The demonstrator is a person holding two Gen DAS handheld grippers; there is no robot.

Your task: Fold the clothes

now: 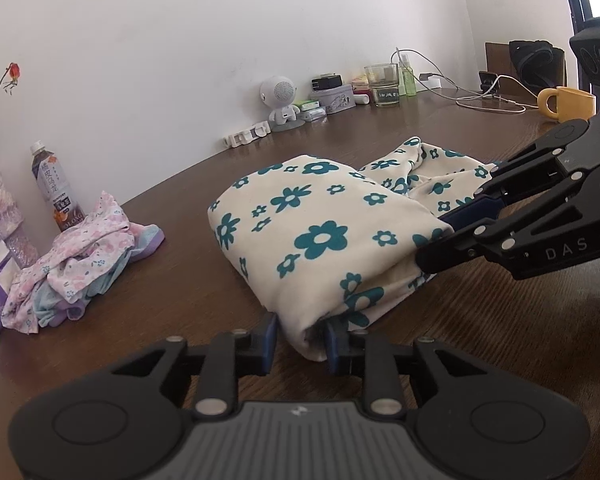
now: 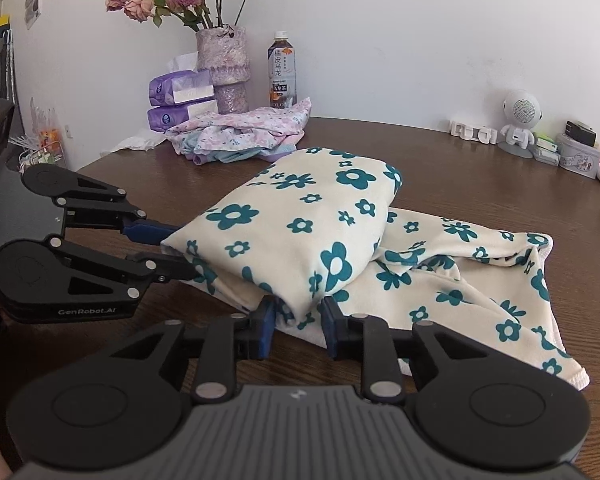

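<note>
Two tools, left tool (image 1: 300,338) and right tool (image 2: 299,326), pinch the floral garment (image 1: 300,216)

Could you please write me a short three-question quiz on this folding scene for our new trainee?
1. True or false: the left gripper and the right gripper both have cloth of the cream garment with teal flowers between their fingers.
2. What stands right behind the pink floral clothes pile? A) yellow mug B) tea bottle C) white robot speaker
3. Fill in: the flowered garment lies on a brown ____ table.

Key: 1 true; 2 B; 3 wooden.
</note>
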